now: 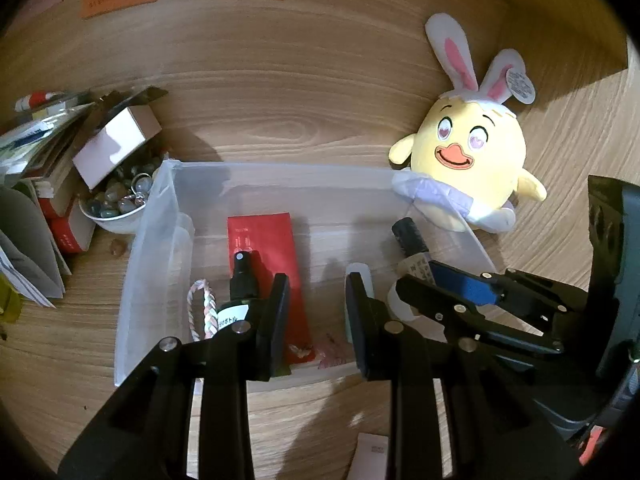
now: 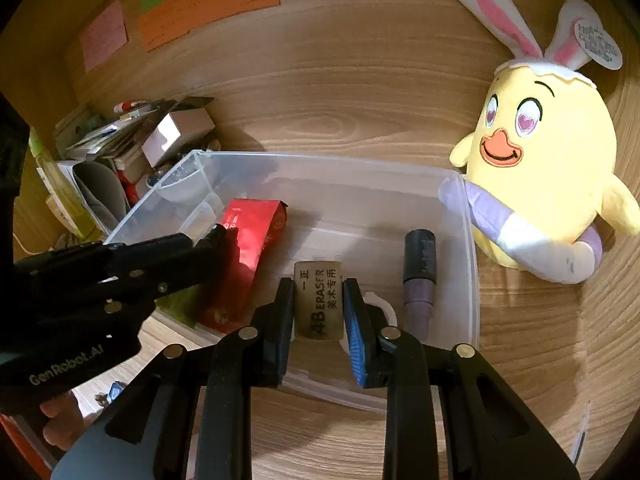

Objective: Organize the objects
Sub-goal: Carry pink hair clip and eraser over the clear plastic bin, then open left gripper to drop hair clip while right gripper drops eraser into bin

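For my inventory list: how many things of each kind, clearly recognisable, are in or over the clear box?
Red packet: 1
Spray bottle: 1
Braided bracelet: 1
Purple tube: 1
Eraser, in the right gripper: 1
Total: 5

The right tool, a black two-finger clamp with blue ribbed pads, points steeply downward, its pads pressed on either side of a flat tan eraser block printed with dark letters. The left tool, black and of the same build, also tilts downward, its fingers standing narrowly apart with nothing between them. In the right wrist view the left tool reaches in from the left edge, and a bare hand shows beneath its body.
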